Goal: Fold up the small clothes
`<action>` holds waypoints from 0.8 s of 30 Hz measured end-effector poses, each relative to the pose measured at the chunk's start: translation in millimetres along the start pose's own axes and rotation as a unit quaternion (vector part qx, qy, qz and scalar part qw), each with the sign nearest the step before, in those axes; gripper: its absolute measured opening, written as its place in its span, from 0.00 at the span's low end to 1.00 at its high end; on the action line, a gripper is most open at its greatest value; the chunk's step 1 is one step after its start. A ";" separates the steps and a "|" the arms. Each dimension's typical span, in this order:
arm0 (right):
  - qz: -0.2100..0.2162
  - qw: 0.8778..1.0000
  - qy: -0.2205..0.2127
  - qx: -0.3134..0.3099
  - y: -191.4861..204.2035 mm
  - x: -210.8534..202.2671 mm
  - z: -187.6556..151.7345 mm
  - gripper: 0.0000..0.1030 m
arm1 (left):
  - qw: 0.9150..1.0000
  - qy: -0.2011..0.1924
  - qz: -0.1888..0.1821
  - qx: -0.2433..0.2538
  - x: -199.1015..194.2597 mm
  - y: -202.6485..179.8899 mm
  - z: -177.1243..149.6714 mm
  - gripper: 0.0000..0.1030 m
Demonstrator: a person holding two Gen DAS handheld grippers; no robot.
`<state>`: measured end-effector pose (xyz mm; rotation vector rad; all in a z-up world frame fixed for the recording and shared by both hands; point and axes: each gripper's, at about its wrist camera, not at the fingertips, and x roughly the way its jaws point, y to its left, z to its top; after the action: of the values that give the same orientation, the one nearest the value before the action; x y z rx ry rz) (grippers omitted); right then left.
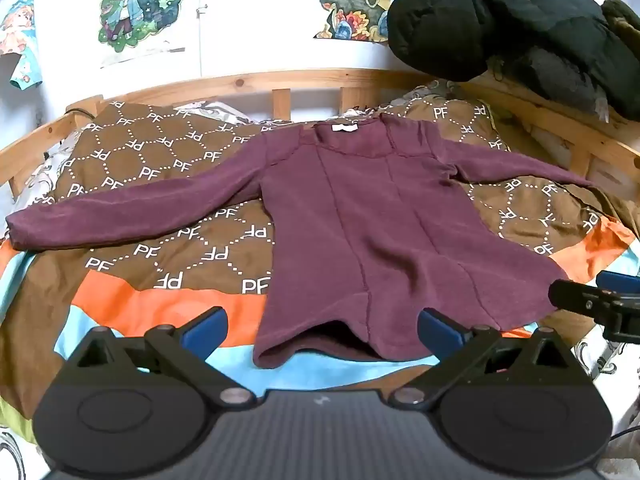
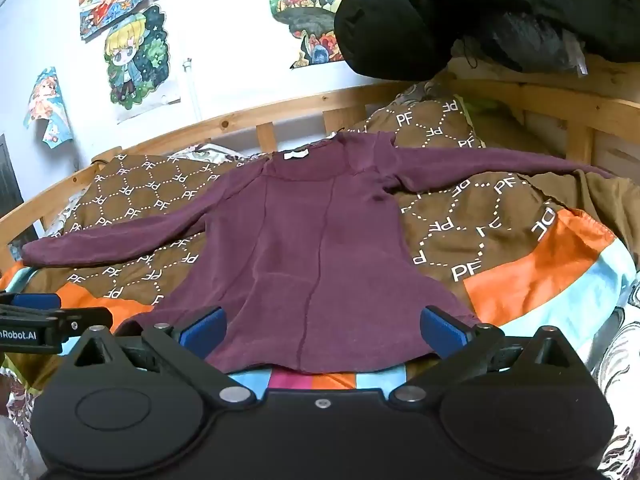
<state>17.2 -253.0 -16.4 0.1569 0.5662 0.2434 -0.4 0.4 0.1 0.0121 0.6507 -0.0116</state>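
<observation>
Jaws: both spread as wide as they go, nothing between the blue pads
Left gripper (image 1: pixel 322 330): hanging over the hem's left corner, not gripping anything
Right gripper (image 2: pixel 320 332): over the hem's right side, also empty-handed
Sweater (image 1: pixel 360 216): maroon long-sleeve, laid flat and unfolded on the blanket, both sleeves stretched out sideways, collar with white tag toward the headboard
Blanket (image 1: pixel 168 240): brown with a PF pattern, orange and light blue stripes near the grippers
Extra stuff: black puffy jacket (image 1: pixel 500 20) piled on the wooden bed frame (image 1: pixel 280 80), cartoon posters (image 1: pixel 136 4) on the wall
</observation>
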 end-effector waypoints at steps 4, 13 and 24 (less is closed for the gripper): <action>0.000 1.000 0.000 0.001 0.0 -0.9 -0.4 1.00 | 1.000 0.000 -0.002 0.005 -0.9 -0.1 -0.6 1.00; -0.014 1.000 -0.009 -0.023 14.2 0.4 -7.7 1.00 | 1.000 -0.002 0.011 -0.002 -1.2 -1.8 -1.3 1.00; 0.002 1.000 -0.011 -0.028 12.6 1.9 -7.9 1.00 | 1.000 0.000 0.006 0.001 -1.7 -0.2 -1.2 1.00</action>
<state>12.1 -239.8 -21.3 0.1057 0.5372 0.2602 -2.5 0.2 0.2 0.0170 0.6507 -0.0014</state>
